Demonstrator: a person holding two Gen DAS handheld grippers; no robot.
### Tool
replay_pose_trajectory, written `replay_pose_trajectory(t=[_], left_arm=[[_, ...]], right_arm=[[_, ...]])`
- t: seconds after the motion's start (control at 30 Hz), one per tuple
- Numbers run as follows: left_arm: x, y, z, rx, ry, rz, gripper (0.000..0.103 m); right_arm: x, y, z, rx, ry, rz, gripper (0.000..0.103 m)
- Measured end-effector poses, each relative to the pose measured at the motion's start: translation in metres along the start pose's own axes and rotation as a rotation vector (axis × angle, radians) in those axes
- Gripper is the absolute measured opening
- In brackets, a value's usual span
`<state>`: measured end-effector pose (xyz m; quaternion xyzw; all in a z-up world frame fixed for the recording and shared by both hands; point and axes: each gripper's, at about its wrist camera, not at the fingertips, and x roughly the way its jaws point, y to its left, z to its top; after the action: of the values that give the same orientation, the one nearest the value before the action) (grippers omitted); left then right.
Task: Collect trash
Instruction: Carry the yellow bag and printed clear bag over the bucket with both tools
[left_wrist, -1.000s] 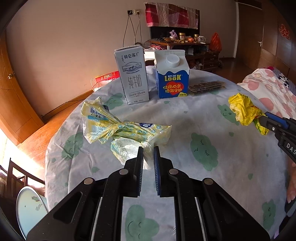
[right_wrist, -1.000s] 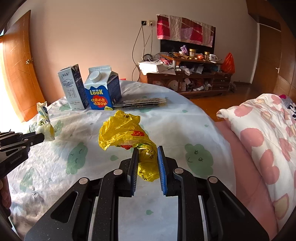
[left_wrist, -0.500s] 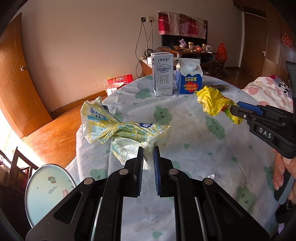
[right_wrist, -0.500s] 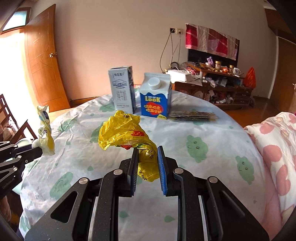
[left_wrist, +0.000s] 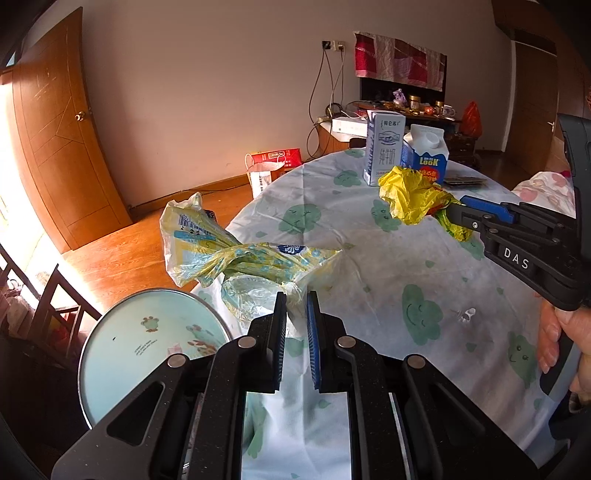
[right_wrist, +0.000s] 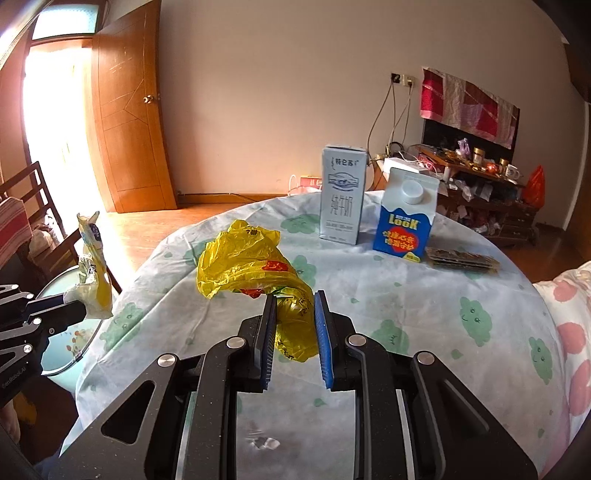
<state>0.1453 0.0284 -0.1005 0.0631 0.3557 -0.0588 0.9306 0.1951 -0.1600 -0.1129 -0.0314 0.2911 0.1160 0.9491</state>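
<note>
My left gripper (left_wrist: 296, 295) is shut on a crumpled pale yellow and blue plastic bag (left_wrist: 236, 254), held in the air over the table's left edge. My right gripper (right_wrist: 294, 299) is shut on a crumpled yellow plastic bag (right_wrist: 251, 266) with red print, held above the table. In the left wrist view the right gripper (left_wrist: 458, 212) comes in from the right with the yellow bag (left_wrist: 413, 195). In the right wrist view the left gripper (right_wrist: 79, 308) shows at the far left with the pale bag (right_wrist: 92, 273).
A round table (left_wrist: 369, 240) has a white cloth with green cloud faces. A grey milk carton (right_wrist: 341, 194), a blue LOOK carton (right_wrist: 404, 218) and flat dark packets (right_wrist: 461, 258) stand at its far side. A round pale-blue lid (left_wrist: 147, 343) lies beside the table's left edge. Wooden chairs (right_wrist: 33, 206) stand left.
Both grippers have pulled back and swung left with their bags still held. The cartons look farther away and the round pale-blue lid has come more into the left view.
</note>
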Motion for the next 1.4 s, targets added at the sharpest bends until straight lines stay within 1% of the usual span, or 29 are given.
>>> replay_pose_trajectory(t=[0.2, 0.5, 1.07, 1.4], left_arm=[[-0.008, 0.023, -0.006, -0.034, -0.007, 0.038, 0.011], [-0.016, 0.048, -0.013, -0.063, -0.004, 0.09, 0.011], [-0.025, 0.085, -0.027, -0.104, 0.005, 0.176, 0.011], [-0.028, 0.104, -0.036, -0.128, 0.016, 0.207, 0.011]], right_arm=[[0.007, 0.031, 0.004, -0.045, -0.009, 0.044, 0.021], [0.016, 0.063, 0.008, -0.086, -0.018, 0.091, 0.021], [0.031, 0.103, 0.012, -0.167, -0.03, 0.157, 0.021], [0.035, 0.122, 0.012, -0.222, -0.04, 0.183, 0.021]])
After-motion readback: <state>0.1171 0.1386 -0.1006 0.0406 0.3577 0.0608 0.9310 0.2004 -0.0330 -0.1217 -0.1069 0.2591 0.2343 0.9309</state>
